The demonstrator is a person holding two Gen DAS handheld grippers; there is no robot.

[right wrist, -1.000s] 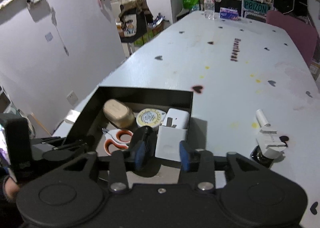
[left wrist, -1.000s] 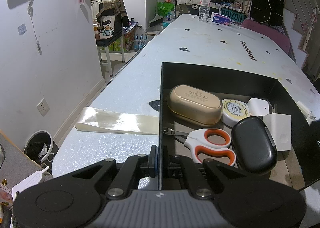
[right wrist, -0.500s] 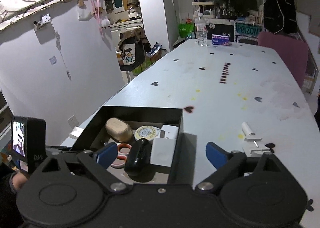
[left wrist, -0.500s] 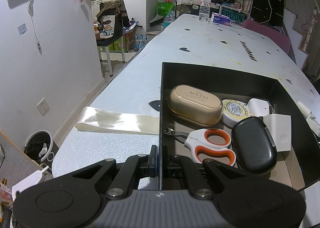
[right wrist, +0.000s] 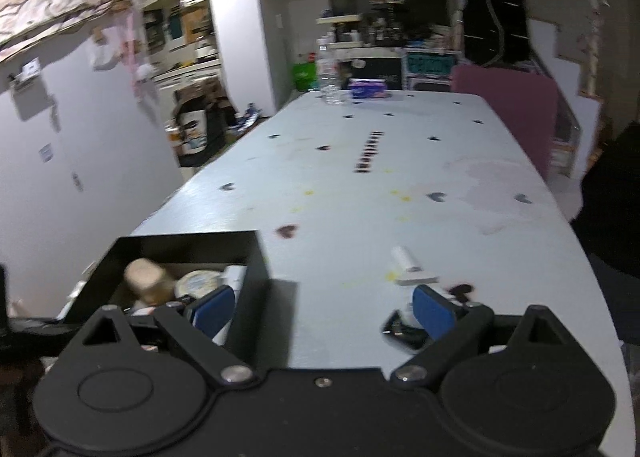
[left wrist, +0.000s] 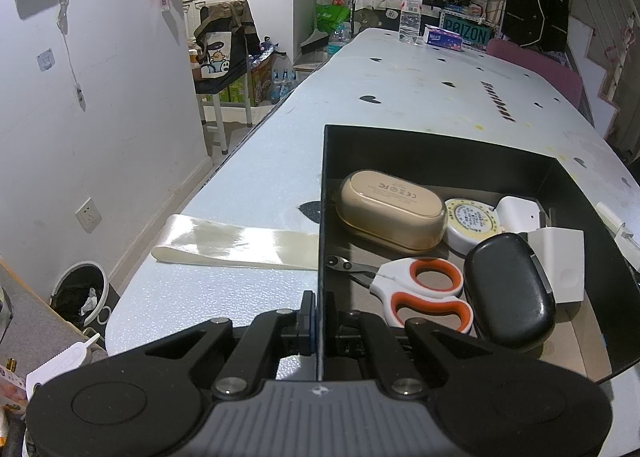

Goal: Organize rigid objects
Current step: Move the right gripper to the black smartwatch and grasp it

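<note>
A black open box (left wrist: 440, 153) sits at the near end of the table. Inside lie a tan case (left wrist: 390, 213), a round tape measure (left wrist: 472, 223), a white charger (left wrist: 520, 211), a white block (left wrist: 560, 265), orange-handled scissors (left wrist: 424, 293) and a black oval case (left wrist: 508, 293). My left gripper (left wrist: 319, 317) is shut on the box's near left wall. In the blurred right wrist view, my right gripper (right wrist: 324, 311) stands open over bare table just right of the box (right wrist: 188, 247), nothing between its fingers. A white clip-like object (right wrist: 408, 269) lies beyond its right fingertip.
A cream ribbon strip (left wrist: 236, 243) lies on the table left of the box. At the far end stand a water bottle (left wrist: 410, 15) and a tissue pack (left wrist: 442, 37). A pink chair (left wrist: 536, 69) borders the right side. A small dark item (right wrist: 400, 331) lies under the right finger.
My right gripper opened wide and swung right, away from the box interior to the table beside it. The black case stays in the box. The left gripper has not moved.
</note>
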